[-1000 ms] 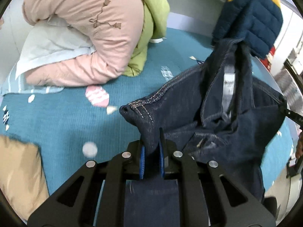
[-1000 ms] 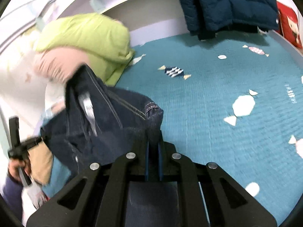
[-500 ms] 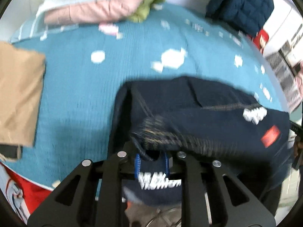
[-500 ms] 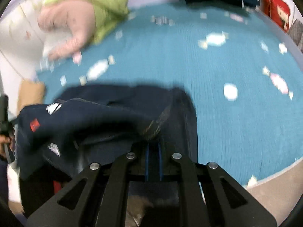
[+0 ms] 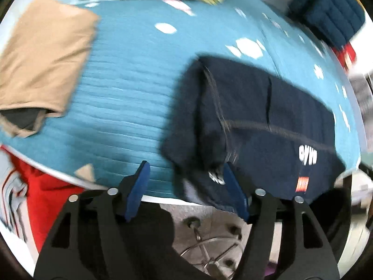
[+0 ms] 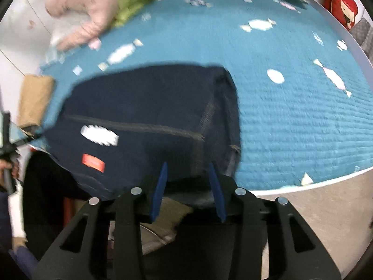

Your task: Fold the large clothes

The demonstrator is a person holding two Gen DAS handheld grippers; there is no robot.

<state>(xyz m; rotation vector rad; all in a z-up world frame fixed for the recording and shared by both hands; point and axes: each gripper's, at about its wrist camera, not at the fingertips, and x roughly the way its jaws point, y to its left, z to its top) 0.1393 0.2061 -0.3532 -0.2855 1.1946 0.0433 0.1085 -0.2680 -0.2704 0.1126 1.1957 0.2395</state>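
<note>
A dark navy denim garment (image 5: pixel 268 121) lies folded on the teal bed cover (image 5: pixel 130 88), its near edge hanging over the bed's front edge. It carries white lettering and a small red label. My left gripper (image 5: pixel 186 172) hovers at the garment's near left corner, jaws opening, and the blue pads do not press the cloth. In the right wrist view the same garment (image 6: pixel 144 116) fills the centre. My right gripper (image 6: pixel 188 170) stands over its near right corner with its jaws opening; cloth lies between the pads, free of them.
A folded tan garment (image 5: pixel 44 60) lies at the bed's left side. Pink and green bedding (image 6: pixel 93 7) is piled at the back. A navy puffer jacket (image 5: pixel 328 16) hangs at the far right. A red cloth (image 5: pixel 42 198) sits below the bed's front edge. A hand (image 6: pixel 7 170) holds the other gripper's handle.
Both grippers brought the denim garment down and toward the bed's front edge, laid it folded on the cover, then opened and let go of its corners.
</note>
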